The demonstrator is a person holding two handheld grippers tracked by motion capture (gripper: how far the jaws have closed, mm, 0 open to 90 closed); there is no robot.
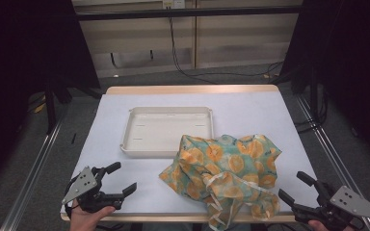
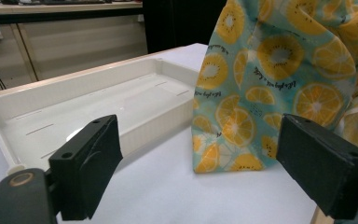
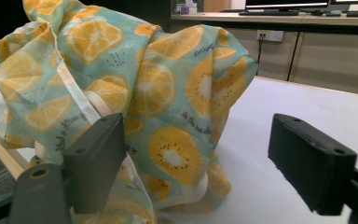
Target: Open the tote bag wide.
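1. The work looks to be at its very start, as I judge it: the fruit-print cloth (image 1: 224,175) lies in a crumpled heap on the white bench (image 1: 250,108), and neither gripper touches it.
2. The cloth sits at the near middle of the bench, a little right of centre. Its near edge, with a pale binding strip, spills over the near edge of the bench.
3. The left gripper (image 1: 120,179) is at the near left corner of the bench, held in a hand (image 1: 90,216). Its jaws stand wide with nothing between them; in the left gripper view they frame bare bench, with the cloth (image 2: 279,79) just beyond.
4. The right gripper (image 1: 296,187) is at the near right corner, just right of the cloth. Its jaws are also well apart and hold nothing; in the right gripper view the cloth (image 3: 135,84) rises close behind the left jaw.
5. What is left, by my reading: grasping the cloth, then straightening or folding it, and perhaps putting it into the tray. None of this has begun.
6. The one container is a shallow cream tray (image 1: 168,111), at the middle of the bench, beyond the cloth. It is empty: its floor is bare in the high view and in the left gripper view (image 2: 88,88).
7. The cloth's far left part lies against the tray's near right corner, but none of it is inside.
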